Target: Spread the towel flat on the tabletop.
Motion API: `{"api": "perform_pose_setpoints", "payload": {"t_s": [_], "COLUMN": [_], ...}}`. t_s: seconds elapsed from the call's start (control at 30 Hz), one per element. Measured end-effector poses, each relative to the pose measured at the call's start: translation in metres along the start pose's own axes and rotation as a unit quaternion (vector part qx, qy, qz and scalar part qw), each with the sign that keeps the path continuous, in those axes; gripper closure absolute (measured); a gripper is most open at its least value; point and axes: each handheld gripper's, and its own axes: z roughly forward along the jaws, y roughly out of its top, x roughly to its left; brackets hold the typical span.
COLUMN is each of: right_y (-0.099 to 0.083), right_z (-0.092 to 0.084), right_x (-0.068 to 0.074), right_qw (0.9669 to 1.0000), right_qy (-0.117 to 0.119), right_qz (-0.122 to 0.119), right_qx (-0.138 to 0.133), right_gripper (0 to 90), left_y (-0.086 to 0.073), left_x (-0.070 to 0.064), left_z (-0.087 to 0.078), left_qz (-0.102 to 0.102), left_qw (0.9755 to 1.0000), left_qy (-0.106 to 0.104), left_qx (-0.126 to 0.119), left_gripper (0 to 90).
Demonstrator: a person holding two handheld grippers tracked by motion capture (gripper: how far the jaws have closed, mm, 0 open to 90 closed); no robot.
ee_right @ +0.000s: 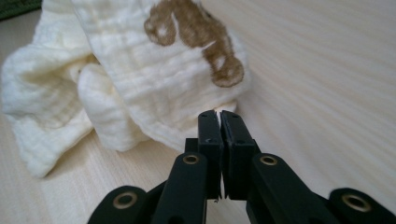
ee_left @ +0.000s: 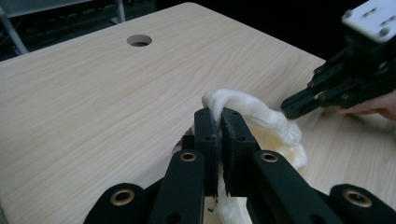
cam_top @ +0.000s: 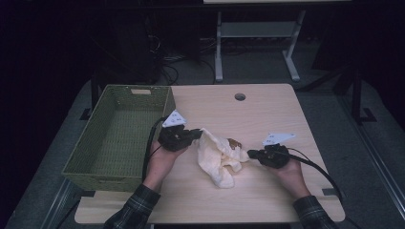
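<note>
Crinkled, apparently gauzy cream cloth (ee_right: pixel 140 84)

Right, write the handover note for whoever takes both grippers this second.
Left gripper: shut on a fold of the cream cloth, at the cloth's left end in the high view.
Right gripper: jaws shut, pinching the cloth's edge just below its brown print.
Cloth: crumpled on the wooden table, between the two grippers.
Green basket: at the table's left edge, nothing visible inside.
Done: both ends gripped.
Left: probably lift and spread or fold the cloth; moving it into the basket looks likely, though that is a guess.
</note>
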Motion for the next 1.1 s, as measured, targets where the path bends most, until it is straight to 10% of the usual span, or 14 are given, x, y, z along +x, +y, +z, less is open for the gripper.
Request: {"api": "perform_pose_setpoints", "payload": {"t_s": [0.7,1.1], "right_y": [0.014,0.046], "right_z": [-0.129,-0.146], "right_x": [-0.02,-0.024], "right_qw": [0.9897,0.9837], "right_qy": [-0.105,-0.137], "right_qz": [-0.009,-0.039], "right_qx": [-0.098,-0.11], "right_gripper": [88.1,88.1], "left_y": [0.032,0.054], "left_x": [-0.019,-0.014], "left_z": [0.021,0.02], "left_qz": [0.011,0.022], "left_qw": [0.9992,0.9992], "left_qy": [-0.038,-0.029], "left_qx": [-0.011,-0.015], "left_gripper": [86.0,85.8]}}
